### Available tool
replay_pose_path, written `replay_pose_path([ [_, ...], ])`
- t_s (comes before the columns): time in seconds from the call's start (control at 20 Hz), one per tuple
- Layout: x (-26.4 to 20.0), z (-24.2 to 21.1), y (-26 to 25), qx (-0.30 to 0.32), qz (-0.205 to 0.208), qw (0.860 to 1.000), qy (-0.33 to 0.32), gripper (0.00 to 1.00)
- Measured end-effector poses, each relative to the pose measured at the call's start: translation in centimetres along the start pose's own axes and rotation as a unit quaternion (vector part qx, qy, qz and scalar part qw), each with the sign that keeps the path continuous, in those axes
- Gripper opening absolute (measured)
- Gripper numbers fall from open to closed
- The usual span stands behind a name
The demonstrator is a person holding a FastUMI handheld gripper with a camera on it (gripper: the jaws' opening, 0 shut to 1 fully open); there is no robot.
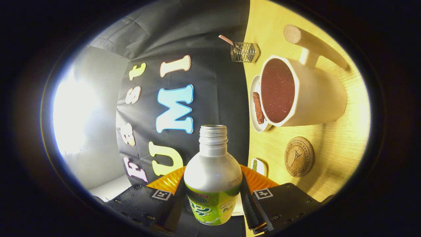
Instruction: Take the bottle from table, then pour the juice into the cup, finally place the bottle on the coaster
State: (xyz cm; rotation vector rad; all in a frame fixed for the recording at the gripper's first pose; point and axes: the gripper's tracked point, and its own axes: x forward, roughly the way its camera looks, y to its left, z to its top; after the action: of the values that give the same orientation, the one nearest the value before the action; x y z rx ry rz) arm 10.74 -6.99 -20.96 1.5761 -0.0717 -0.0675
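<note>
Both fingers of gripper (213, 197) clamp bottle (212, 177) at labelled lower body, uncapped neck ahead. Smooth metal shell: stiff, likely slippery; fill level not visible. Cup (302, 95) beyond fingers, coaster (299, 156) nearer, same side.

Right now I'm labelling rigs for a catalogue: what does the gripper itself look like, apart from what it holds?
The gripper has two blocky dark side plates studded with small round screws. Each plate carries a square black-and-white marker tag. Ribbed orange panels sit behind them. The inner finger face looks ridged. No cables or sleeve are visible.
</note>
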Motion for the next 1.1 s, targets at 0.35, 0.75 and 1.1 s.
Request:
replay_pose_path([
  [0.35,0.2,0.5,0.4,0.056,0.01,0.998,-0.016,0.76],
  [0.75,0.4,0.8,0.9,0.076,0.019,0.997,-0.023,0.76],
  [1.1,0.5,0.7,1.4,0.084,0.024,0.996,-0.024,0.76],
])
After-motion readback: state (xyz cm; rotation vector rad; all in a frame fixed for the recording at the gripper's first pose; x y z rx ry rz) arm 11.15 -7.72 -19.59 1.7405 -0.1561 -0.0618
